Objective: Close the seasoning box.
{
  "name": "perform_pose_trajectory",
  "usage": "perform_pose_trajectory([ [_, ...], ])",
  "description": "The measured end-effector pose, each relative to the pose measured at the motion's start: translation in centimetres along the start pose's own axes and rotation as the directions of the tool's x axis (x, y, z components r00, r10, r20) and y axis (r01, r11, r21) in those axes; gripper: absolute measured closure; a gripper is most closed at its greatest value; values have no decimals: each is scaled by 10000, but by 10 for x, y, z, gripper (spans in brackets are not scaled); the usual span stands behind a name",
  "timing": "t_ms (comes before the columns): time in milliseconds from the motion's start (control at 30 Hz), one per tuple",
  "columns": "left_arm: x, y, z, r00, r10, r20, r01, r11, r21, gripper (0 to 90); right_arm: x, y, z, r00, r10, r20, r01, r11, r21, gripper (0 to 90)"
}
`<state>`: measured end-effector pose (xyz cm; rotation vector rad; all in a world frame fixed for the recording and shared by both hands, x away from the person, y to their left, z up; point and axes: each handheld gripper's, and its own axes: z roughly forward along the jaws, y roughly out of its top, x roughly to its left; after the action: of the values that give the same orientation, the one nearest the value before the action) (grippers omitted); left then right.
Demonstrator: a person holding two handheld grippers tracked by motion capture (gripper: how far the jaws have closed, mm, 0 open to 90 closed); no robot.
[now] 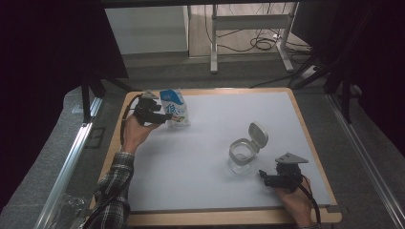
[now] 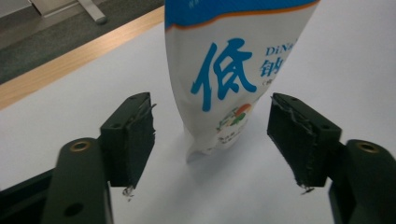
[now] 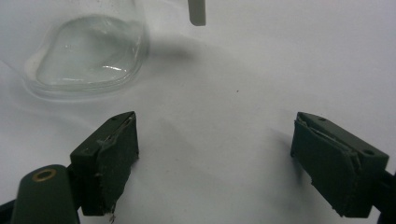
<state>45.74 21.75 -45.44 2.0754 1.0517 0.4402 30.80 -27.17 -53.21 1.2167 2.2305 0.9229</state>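
At the far left of the white table (image 1: 200, 157), the left gripper (image 2: 212, 140) has its jaws spread around an upright blue-and-white pouch (image 2: 224, 70) (not touching it). The right gripper (image 3: 215, 158), jaws also spread, rests near a glass jar (image 1: 241, 155) with its flip lid (image 1: 258, 133) open.

The pouch (image 2: 233, 70) is white with a blue top band, an orange line under it and blue lettering; the jar (image 1: 240, 156) is clear glass with a grey lid (image 1: 258, 133); both tongs are black; the desk (image 1: 215, 143) is white, edged in light wood; the sleeve (image 1: 114, 186) is plaid
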Motion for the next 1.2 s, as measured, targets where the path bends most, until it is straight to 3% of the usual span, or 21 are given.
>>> perform_pose_trajectory([
  [233,6,5,4,9999,-83,-104,83,9999,-82,415,0,0,0,10000,-3,1,3,10000,-2,155],
  [467,11,7,6,9997,24,262,-22,10000,-78,472,0,0,0,10000,7,-3,-7,10000,-4,155],
  [833,11,19,1,9956,217,912,-167,9983,-554,544,0,0,0,10000,10,-5,-10,10000,-7,156],
  [1167,11,17,-1,9970,340,693,-295,9975,-644,743,0,0,0,10000,20,-9,-20,10000,-5,155],
  [1200,10,17,-1,9968,458,651,-413,9968,-689,794,0,0,0,10000,19,-9,-19,10000,-6,156],
])
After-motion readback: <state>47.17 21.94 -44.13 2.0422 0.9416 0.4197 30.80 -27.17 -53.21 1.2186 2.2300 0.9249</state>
